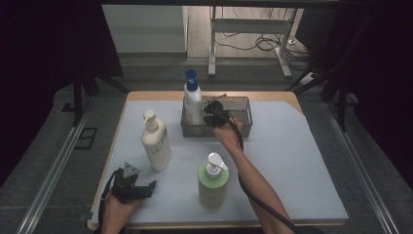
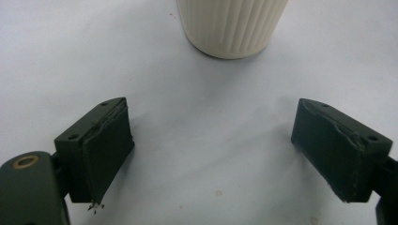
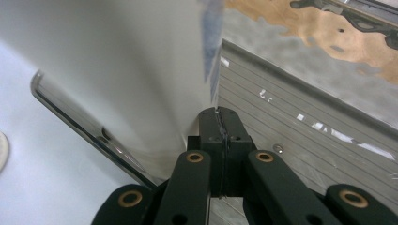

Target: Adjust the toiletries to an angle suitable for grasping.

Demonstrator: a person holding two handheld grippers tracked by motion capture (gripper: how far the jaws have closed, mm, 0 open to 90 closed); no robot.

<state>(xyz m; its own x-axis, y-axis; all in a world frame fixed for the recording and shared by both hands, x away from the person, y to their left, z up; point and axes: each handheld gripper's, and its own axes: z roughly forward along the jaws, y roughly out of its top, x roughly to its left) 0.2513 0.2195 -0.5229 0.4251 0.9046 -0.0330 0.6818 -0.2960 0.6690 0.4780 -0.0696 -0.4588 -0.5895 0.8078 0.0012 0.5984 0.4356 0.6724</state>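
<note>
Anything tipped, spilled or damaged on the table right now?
No spill, nothing tipped. The three bottles stand upright: the blue-capped bottle in the mesh basket, the cream pump bottle and the green pump bottle on the mat. One oddity: the left gripper pads look chipped and frayed at their edges.

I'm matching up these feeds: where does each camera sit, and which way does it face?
High view: above the table's near edge, facing forward and down; both forearms show.
Left gripper view: on the left gripper, open, facing the cream bottle.
Right gripper view: on the right gripper, shut, beside the basket's rim.
Shared: the cream bottle shows in the high and left gripper views.
</note>
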